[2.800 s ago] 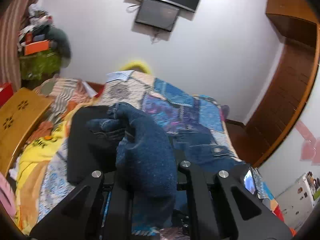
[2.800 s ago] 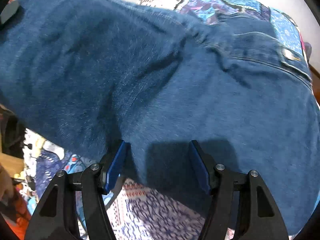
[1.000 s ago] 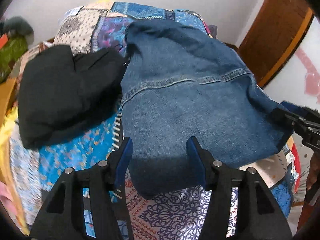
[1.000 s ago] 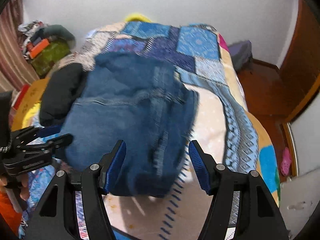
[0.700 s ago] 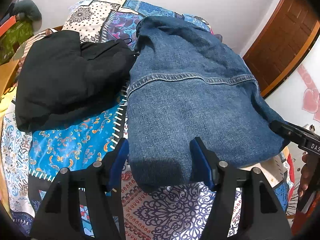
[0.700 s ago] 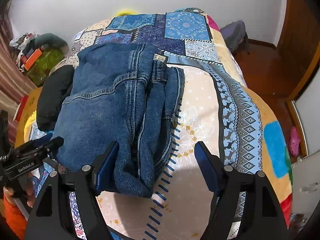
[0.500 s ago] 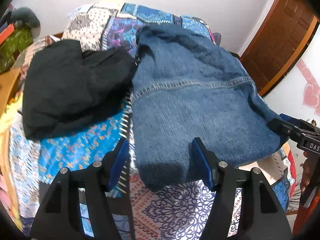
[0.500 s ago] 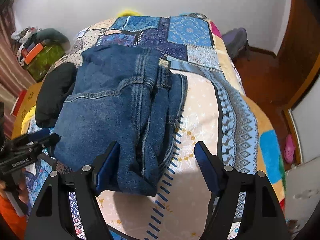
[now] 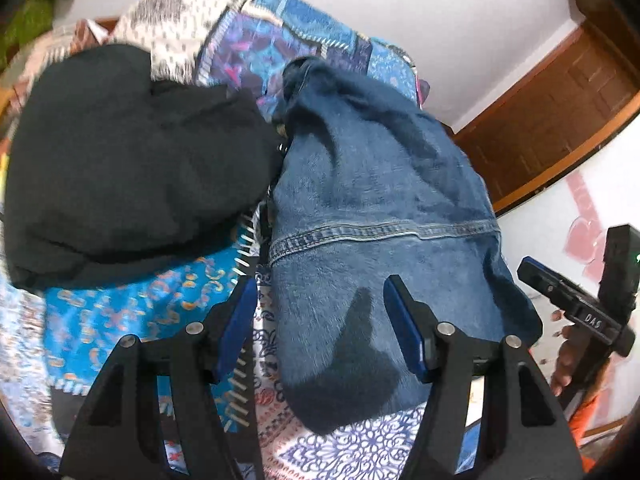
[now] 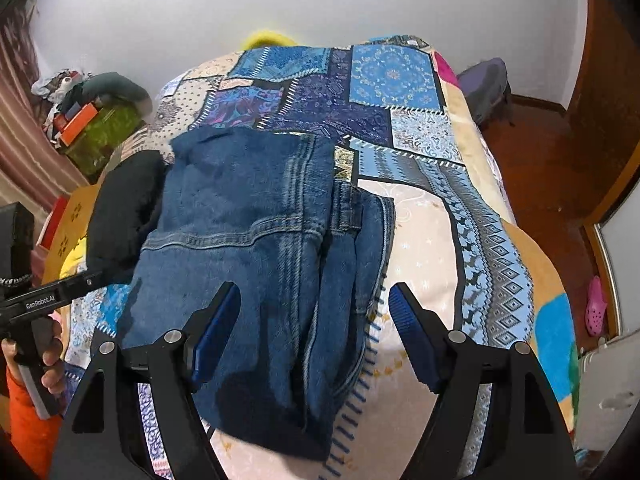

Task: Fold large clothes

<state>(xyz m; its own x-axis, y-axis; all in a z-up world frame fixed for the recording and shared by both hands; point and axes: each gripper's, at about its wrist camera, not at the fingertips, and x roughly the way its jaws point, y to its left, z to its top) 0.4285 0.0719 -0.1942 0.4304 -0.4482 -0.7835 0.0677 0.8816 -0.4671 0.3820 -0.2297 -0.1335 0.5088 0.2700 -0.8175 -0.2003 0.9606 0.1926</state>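
The folded blue jeans (image 9: 380, 216) lie on the patchwork bed cover (image 10: 432, 216); they also show in the right wrist view (image 10: 260, 240). My left gripper (image 9: 320, 300) is open and empty, just above the near left edge of the jeans. My right gripper (image 10: 314, 308) is open and empty, above the near right part of the jeans. The right gripper also shows at the right edge of the left wrist view (image 9: 576, 304). The left gripper also shows at the left edge of the right wrist view (image 10: 52, 296).
A black garment (image 9: 128, 160) lies bunched on the bed left of the jeans, touching them. A wooden door (image 9: 560, 92) stands to the right. A green box with clutter (image 10: 100, 128) sits beyond the bed's left side. A pink shoe (image 10: 596, 306) lies on the floor.
Both grippers let go of the jeans, which now lie folded on the bed. Over the last half second the left gripper moved closer and lower over the jeans; the right gripper barely moved.
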